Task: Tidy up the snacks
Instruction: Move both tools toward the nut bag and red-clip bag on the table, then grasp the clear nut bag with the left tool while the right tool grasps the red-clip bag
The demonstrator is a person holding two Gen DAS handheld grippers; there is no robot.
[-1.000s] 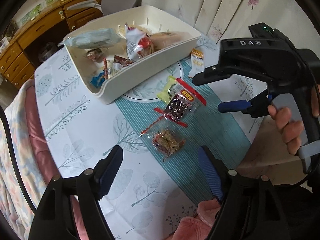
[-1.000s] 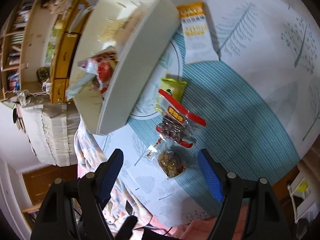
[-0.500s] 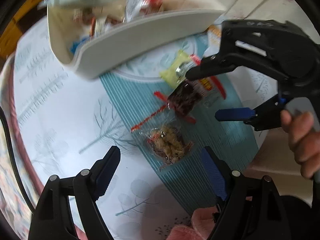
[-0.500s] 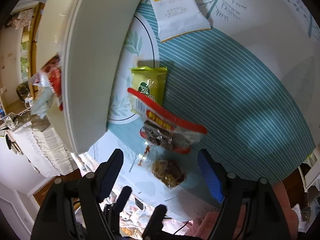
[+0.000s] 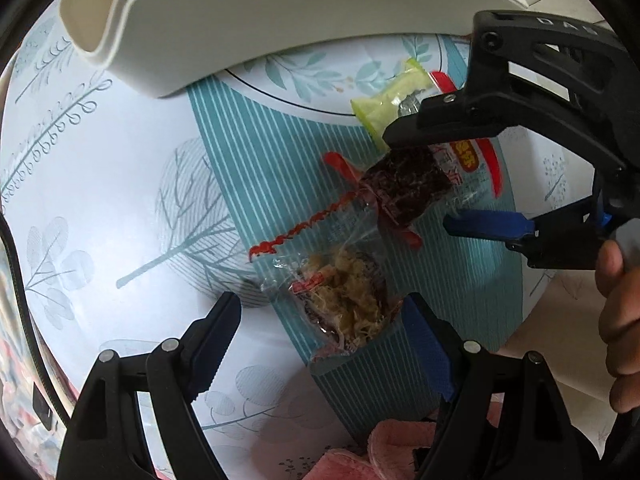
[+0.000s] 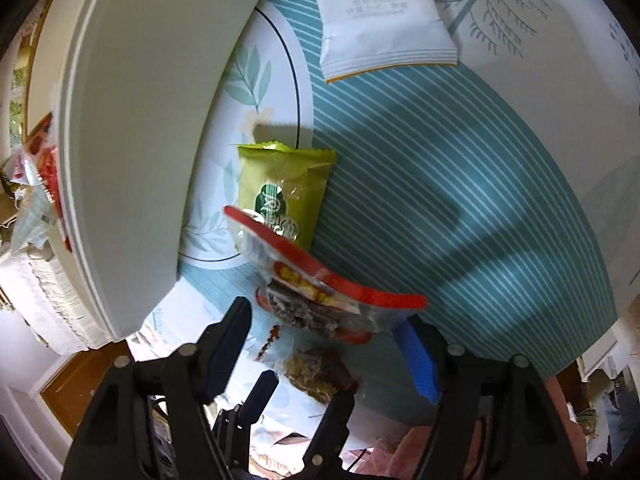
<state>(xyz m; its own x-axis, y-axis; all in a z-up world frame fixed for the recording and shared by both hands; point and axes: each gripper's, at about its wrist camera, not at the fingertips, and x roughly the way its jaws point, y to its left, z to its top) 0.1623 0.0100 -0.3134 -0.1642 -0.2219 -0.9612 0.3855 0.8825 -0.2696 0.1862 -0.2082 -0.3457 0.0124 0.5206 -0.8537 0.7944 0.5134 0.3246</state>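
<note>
Leaf-print tablecloth (image 5: 100, 200), bin (image 5: 280, 20) at far edge: both claws gaping and empty, left gripper (image 5: 320, 336) straddling the floss packet (image 5: 344, 300), right gripper (image 6: 324, 344) just narrowing over the overlapping red-sealed packet (image 6: 320, 296) — risk of crinkly film slipping or dragging its neighbour.

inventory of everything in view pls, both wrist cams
white bin: 1, white, far side of table, some packets inside, seen only at its edge
dark snack packet: 1, clear with red trim, on teal stripes, between the right tool's jaws
floss snack packet: 1, clear with red seal, tan-brown filling, between the left tool's jaws
green packet: 1, yellow-green, beside bin, partly under the dark packet
white pouch: 1, white with orange print, beyond green packet
tablecloth: 1, white and teal, leaf pattern
left tool: 1, black, blue pads, open
right tool: 1, black, blue pads, jaws have just been closing, not yet clamped
hand: 1, on right tool's handle
</note>
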